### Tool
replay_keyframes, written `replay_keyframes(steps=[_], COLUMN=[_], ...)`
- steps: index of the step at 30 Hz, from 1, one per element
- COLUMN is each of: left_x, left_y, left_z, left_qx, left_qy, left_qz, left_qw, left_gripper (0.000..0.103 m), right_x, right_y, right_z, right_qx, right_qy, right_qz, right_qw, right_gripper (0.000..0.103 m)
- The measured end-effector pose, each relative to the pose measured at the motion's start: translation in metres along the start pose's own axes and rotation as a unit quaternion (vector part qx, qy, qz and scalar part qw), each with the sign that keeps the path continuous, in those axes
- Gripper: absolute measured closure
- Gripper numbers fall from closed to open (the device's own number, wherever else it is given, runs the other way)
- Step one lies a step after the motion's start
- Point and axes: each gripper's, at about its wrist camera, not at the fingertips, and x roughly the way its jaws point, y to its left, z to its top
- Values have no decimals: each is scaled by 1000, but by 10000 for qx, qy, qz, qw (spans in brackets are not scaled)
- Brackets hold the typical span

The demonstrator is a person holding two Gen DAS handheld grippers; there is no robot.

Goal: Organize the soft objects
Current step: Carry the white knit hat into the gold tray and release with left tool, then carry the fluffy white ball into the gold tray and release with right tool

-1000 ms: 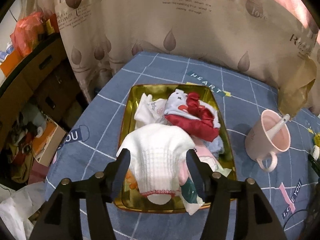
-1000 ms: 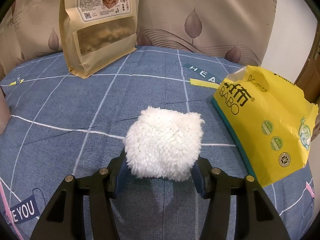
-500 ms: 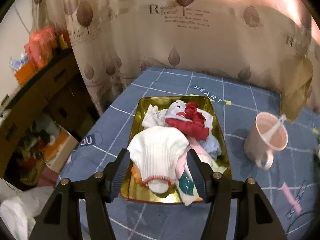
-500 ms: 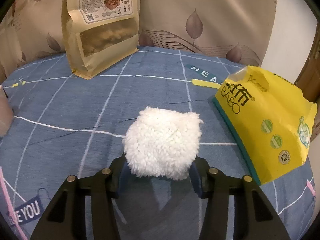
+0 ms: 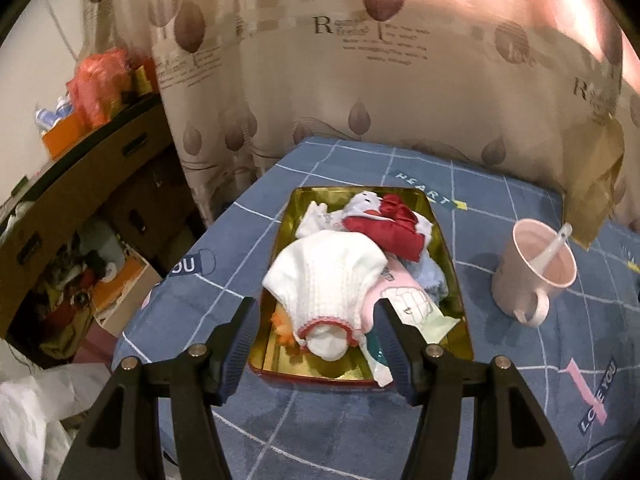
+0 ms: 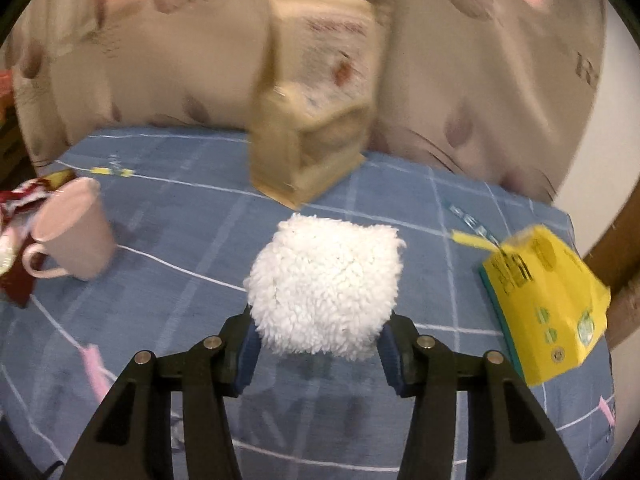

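Overhead, hanging behind everything, a beige curtain (image 5: 360,92) patterned with brown leaf shapes and printed lines starting with a large "R", the rest too blurred to read; spread below it, a blue grid-lined tablecloth (image 5: 328,420) carrying small tags, "HEART" near the far edge, "YOU" on a dark tag at the left, "LOVE YOU" on a pink-and-navy tag at the right; sitting on that cloth, a gold tray (image 5: 454,276) heaped with soft items, among them a white knit sock (image 5: 324,280) with a red-trimmed cuff lying on top and a red cloth (image 5: 386,230) farther back; leaning against the curtain, a tan kraft pouch (image 6: 316,112), label smeared by motion and unreadable; lying at the right edge, a yellow packet (image 6: 548,300) with dark lettering too blurred to make out; standing right of the tray, a pink mug (image 5: 534,274) with a white spoon (image 5: 554,246) inside; pinched between the blue pads of the right gripper (image 6: 318,346) and held clear above the cloth, a white fluffy ball (image 6: 326,286); spread wide with nothing between the jaws, hovering over the near end of the tray, the left gripper (image 5: 314,350)
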Motion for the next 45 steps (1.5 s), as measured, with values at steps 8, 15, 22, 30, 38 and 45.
replay_keyframes(steps=[8,15,22,30,38,45], left_x=[4,7,5,4,3,6], left_y=[22,39,50,70,77,81], left_z=[-2,-2,-1,1,2,2], left_qx=[-433,-688,-805,-1084,-1178,-1234], left_qy=[84,124,100,95,93,147], left_qz=[36,176,342,556,592,559], left_qw=[9990,9974,9961,9925,9912,9907], left_gripper=[43,43,43,43,43,43], right_x=[-33,-51,-52,-39,-16,7], right_y=[80,163,235,297,340,361], right_z=[34,49,55,51,40,49], right_qx=[-553,-1244,-1716,-2053,-2262,-2248], right_qy=[-286,-445,-495,-260,97,220], right_qz=[743,1393,1906,2350,2579,2547], right_qw=[9953,9814,9653,9497,9393,9403], right_gripper=[55,55,56,56,56,56])
